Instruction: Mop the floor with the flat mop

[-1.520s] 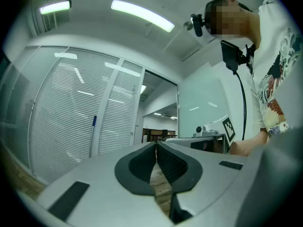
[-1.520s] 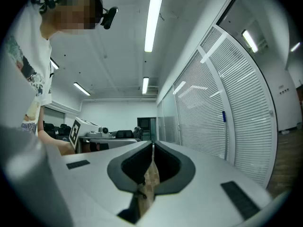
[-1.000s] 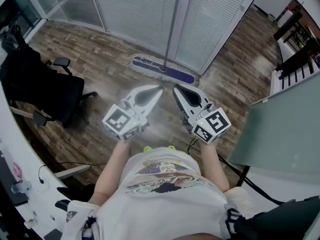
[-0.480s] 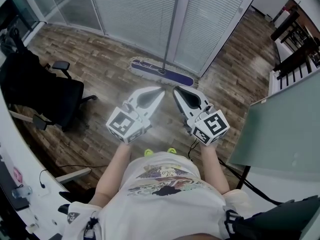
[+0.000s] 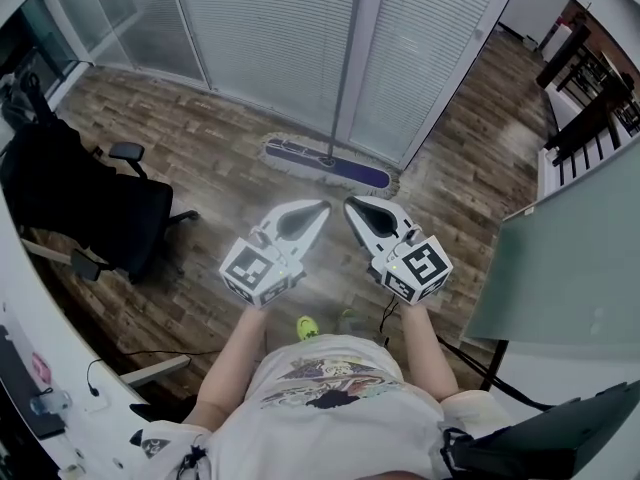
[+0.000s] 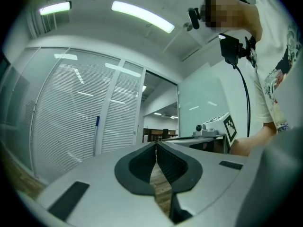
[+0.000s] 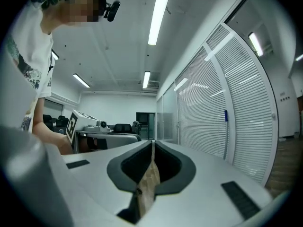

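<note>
The flat mop stands against the blinds: its purple head [image 5: 327, 162] lies on the wood floor and its thin handle [image 5: 345, 63] rises to a blue grip at the top edge. Both grippers hang level in front of me, short of the mop head. My left gripper [image 5: 322, 206] is shut with nothing in it, and so is my right gripper [image 5: 349, 204]. In the left gripper view the shut tips [image 6: 155, 144] face the blinds, with the blue grip [image 6: 97, 121] off to the left. The right gripper view has its shut tips [image 7: 152, 142] and the blue grip [image 7: 226, 115] at right.
A black office chair [image 5: 85, 193] stands at left beside a white desk edge [image 5: 30, 328]. A glass-topped table [image 5: 565, 258] fills the right. Blinds and a glass wall [image 5: 290, 28] close off the far side. A cable [image 5: 385, 303] trails on the floor near my feet.
Both grippers have drifted slightly nearer the mop head and a little lower. The mop has stayed where it was.
</note>
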{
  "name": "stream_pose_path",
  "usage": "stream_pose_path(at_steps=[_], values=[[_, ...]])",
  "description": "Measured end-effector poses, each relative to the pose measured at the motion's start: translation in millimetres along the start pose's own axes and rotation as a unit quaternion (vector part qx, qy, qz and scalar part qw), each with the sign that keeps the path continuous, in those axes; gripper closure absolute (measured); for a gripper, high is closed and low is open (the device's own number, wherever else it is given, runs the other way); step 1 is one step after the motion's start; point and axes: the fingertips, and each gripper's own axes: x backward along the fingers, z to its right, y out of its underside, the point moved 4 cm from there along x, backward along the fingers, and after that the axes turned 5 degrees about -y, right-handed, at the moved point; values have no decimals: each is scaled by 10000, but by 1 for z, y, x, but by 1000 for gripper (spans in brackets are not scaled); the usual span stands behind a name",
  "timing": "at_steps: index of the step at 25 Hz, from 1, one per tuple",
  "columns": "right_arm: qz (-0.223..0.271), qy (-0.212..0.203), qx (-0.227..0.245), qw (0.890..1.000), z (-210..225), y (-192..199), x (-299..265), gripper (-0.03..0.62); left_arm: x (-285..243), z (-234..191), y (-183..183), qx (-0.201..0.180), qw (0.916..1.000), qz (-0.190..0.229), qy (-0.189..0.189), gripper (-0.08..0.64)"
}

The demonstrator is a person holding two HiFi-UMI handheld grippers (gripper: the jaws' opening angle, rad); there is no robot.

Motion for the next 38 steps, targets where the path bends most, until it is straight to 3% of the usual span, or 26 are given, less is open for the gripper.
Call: stream_pose_path(at_steps=[9,16,33,38], values=[[-34,40,111,9999,14,0,-18,563,-7,-20,1,-2,9999,71,-95,549],[77,37,-116,9999,58,10,-39,563,-40,-50,7,-34,9998,-38,-186,549],[-124,-196,-421,9988,267,29,-86,516,-210,-149,30,52,9980,-168,-600,548],[-201,-275,-387,9987,306,36,-98,502,-247,-169,37,24,9977,-187,-647,545]])
